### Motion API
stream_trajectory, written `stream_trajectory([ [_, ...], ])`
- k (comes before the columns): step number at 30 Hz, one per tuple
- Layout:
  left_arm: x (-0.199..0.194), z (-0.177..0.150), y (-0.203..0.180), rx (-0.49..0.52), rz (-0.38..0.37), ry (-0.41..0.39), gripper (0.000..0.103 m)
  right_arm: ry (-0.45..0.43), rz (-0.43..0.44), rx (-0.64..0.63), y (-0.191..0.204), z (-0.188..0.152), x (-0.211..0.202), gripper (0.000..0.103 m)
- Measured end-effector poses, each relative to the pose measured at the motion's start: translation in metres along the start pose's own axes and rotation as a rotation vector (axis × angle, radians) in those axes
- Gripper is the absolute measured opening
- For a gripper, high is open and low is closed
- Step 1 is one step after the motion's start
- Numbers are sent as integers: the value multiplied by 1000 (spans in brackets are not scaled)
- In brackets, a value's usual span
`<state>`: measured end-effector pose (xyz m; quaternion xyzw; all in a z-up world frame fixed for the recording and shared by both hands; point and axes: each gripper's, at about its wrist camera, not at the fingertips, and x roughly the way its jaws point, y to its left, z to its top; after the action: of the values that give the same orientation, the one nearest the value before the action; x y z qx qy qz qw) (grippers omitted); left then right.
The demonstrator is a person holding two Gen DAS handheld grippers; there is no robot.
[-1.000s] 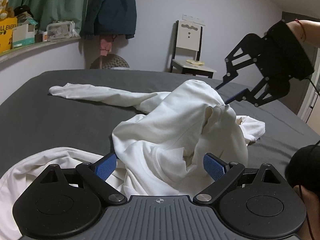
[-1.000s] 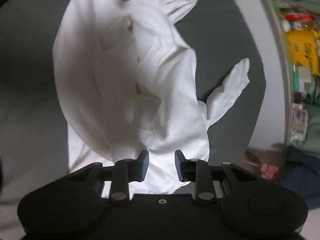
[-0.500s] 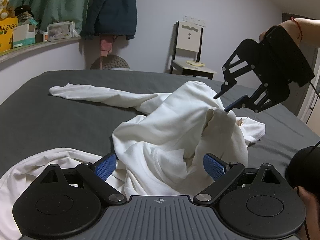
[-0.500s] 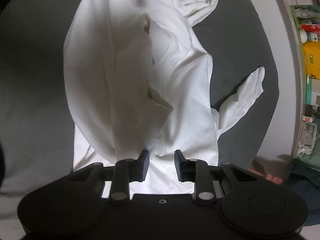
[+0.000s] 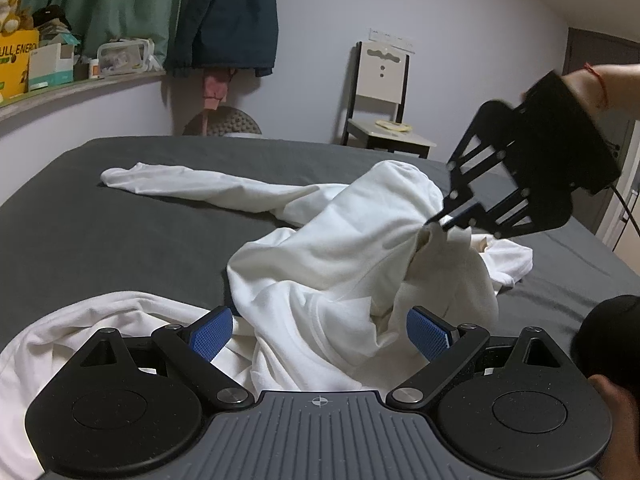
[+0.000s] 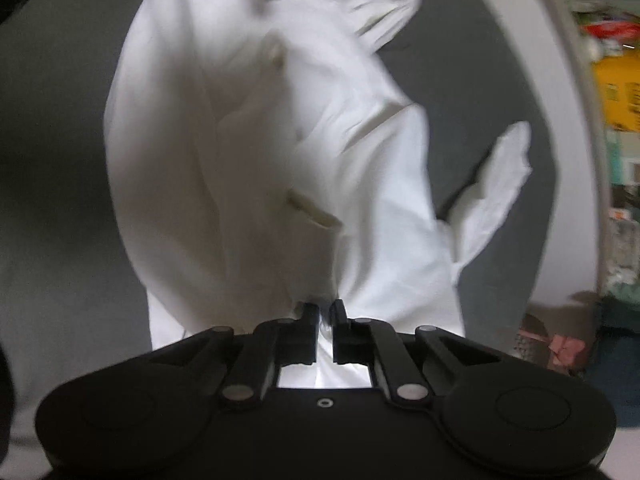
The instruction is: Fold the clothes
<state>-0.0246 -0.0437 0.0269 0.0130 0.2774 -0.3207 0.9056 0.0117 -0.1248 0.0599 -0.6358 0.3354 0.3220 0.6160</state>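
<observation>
A white long-sleeved garment (image 5: 340, 256) lies crumpled on a dark grey bed (image 5: 120, 232), one sleeve (image 5: 192, 184) stretched out to the far left. My left gripper (image 5: 320, 332) is open low over the near edge of the cloth, its blue pads either side of a fold. In the left wrist view my right gripper (image 5: 438, 224) comes down from the right and is shut on a raised ridge of the garment. In the right wrist view its fingers (image 6: 325, 312) pinch white garment (image 6: 280, 152), which hangs bunched below; the picture is blurred.
A white chair (image 5: 384, 104) stands beyond the bed. A shelf (image 5: 72, 84) with boxes runs along the left wall, under green curtains and a dark hanging jacket (image 5: 232, 20). A person's bare arm (image 5: 600, 84) holds the right gripper. A dark rounded shape (image 5: 612, 332) sits at the lower right.
My right gripper came down onto the ridge of the garment and closed on it, from open to shut. The left gripper has stayed where it was, open.
</observation>
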Motion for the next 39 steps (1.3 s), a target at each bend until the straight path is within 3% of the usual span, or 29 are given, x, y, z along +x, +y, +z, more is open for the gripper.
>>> stream_trajectory([
  [5, -12, 1, -9, 51, -23, -56, 95, -153, -234, 268, -9, -18, -62, 4],
  [9, -36, -4, -51, 291, -38, -141, 95, -276, -493, 536, -12, -38, -123, 1],
  [11, -41, -11, -78, 448, -20, -139, 101, -314, -551, 669, -11, -51, -145, 1],
  [12, -39, -15, -89, 509, -2, -121, 103, -313, -541, 700, -10, -55, -151, 1],
  [14, -33, -22, -106, 618, 38, -75, 103, -268, -461, 651, -2, -53, -146, 1],
  [15, -30, -25, -113, 659, 46, -50, 103, -238, -438, 579, 6, -47, -138, 8],
  [19, -20, -22, -125, 733, 47, 70, 103, -149, -337, 319, 37, -25, -101, 18],
  [22, -22, -12, -113, 691, 80, 147, 103, -83, -362, 48, 57, -13, -68, 25],
  [24, -26, -2, -100, 603, 89, 162, 103, -36, -395, -98, 61, -13, -50, 26],
  [26, -28, 8, -84, 494, 106, 165, 102, -29, -384, -134, 59, -13, -42, 26],
  [29, -25, 9, -70, 432, 133, 167, 99, -34, -350, -153, 55, -12, -34, 30],
  [32, -12, -2, -75, 498, 144, 211, 89, -38, -317, -172, 50, -11, -26, 33],
  [34, -3, -8, -79, 532, 153, 252, 58, -41, -294, -184, 47, -10, -21, 33],
  [39, 7, -14, -87, 562, 118, 291, 56, -54, -279, -225, 44, -4, -14, 35],
])
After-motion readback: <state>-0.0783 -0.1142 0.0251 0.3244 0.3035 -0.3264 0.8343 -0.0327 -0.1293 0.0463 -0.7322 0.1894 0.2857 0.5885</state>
